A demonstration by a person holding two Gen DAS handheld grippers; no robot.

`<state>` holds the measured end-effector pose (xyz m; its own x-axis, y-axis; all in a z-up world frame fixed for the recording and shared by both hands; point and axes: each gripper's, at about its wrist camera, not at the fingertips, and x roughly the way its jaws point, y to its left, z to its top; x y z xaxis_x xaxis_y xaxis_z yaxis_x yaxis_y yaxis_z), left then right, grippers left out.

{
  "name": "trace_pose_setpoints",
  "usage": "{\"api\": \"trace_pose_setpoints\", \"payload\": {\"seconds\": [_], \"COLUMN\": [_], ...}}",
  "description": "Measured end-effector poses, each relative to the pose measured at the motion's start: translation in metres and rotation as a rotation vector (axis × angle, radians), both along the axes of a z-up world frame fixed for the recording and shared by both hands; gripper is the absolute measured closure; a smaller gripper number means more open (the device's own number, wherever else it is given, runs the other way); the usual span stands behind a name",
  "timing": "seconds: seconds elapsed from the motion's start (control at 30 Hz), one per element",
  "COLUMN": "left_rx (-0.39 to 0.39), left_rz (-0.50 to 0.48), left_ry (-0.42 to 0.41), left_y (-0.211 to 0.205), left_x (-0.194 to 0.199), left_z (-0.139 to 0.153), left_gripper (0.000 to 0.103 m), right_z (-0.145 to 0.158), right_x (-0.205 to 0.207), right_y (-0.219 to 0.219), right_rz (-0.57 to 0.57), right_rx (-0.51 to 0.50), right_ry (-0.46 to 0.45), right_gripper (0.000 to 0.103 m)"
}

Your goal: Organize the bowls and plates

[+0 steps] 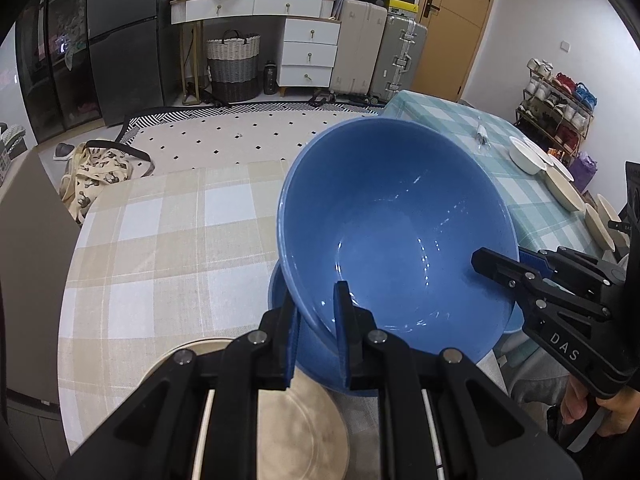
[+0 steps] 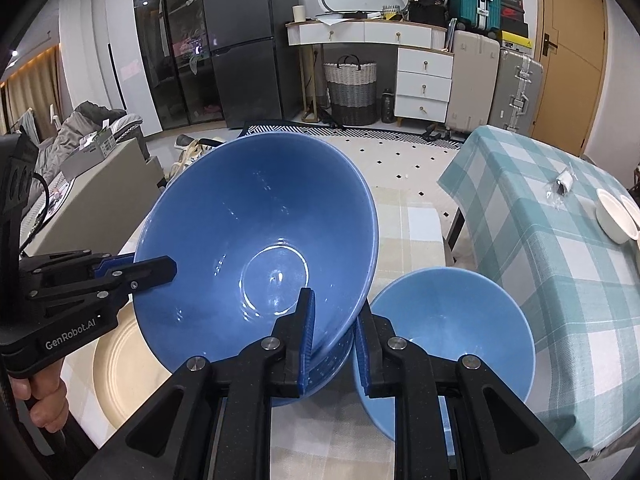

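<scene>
Presently, the large blue bowl (image 1: 396, 232) is held off the tabletop (image 1: 168, 240), tilted with its mouth toward both cameras, above a second blue bowl (image 2: 448, 344) and beside a cream plate (image 2: 124, 364) on the beige checked cloth. The left gripper (image 1: 318, 336) is closed narrow on the near rim, one pad inside the wall and one outside; the right gripper (image 2: 334, 344) is likewise pinched on the rim at the opposite side. Judged glazed ceramic: rigid, fairly heavy, slick under the pads and liable to chip if knocked against the bowl below. The thin rim is the only hold; two opposed grips look sound, though rotation between the pads is a risk. Both grippers pitch steeply downward, each carried by a hand (image 2: 44, 396) at the handle
</scene>
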<state>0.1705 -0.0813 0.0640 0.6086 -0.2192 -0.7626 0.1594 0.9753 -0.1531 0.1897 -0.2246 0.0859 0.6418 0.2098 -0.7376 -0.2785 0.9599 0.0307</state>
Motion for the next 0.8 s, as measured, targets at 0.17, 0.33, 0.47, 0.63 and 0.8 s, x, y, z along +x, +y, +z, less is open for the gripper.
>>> {"api": "trace_pose_setpoints", "payload": {"seconds": [0.17, 0.33, 0.47, 0.63, 0.8], "left_rx": [0.005, 0.01, 0.015, 0.03, 0.034], "left_rz": [-0.003, -0.003, 0.004, 0.0, 0.014], "left_ry": [0.011, 0.018, 0.029, 0.045, 0.061], "left_y": [-0.001, 0.0, 0.002, 0.002, 0.006], "left_x": [-0.002, -0.005, -0.008, -0.01, -0.009], "left_z": [-0.006, -0.012, -0.018, -0.025, -0.029], "left_gripper": [0.089, 0.089, 0.089, 0.088, 0.088], "right_z": [-0.007, -0.013, -0.02, -0.028, -0.033], "right_x": [-0.001, -0.002, -0.002, -0.002, 0.0], "right_y": [0.0, 0.0, 0.003, 0.006, 0.011], "right_rz": [0.005, 0.012, 0.022, 0.037, 0.048], "right_rx": [-0.002, -0.002, -0.004, -0.015, -0.027], "right_ry": [0.018, 0.032, 0.047, 0.062, 0.069], "right_gripper": [0.085, 0.085, 0.085, 0.084, 0.084]}}
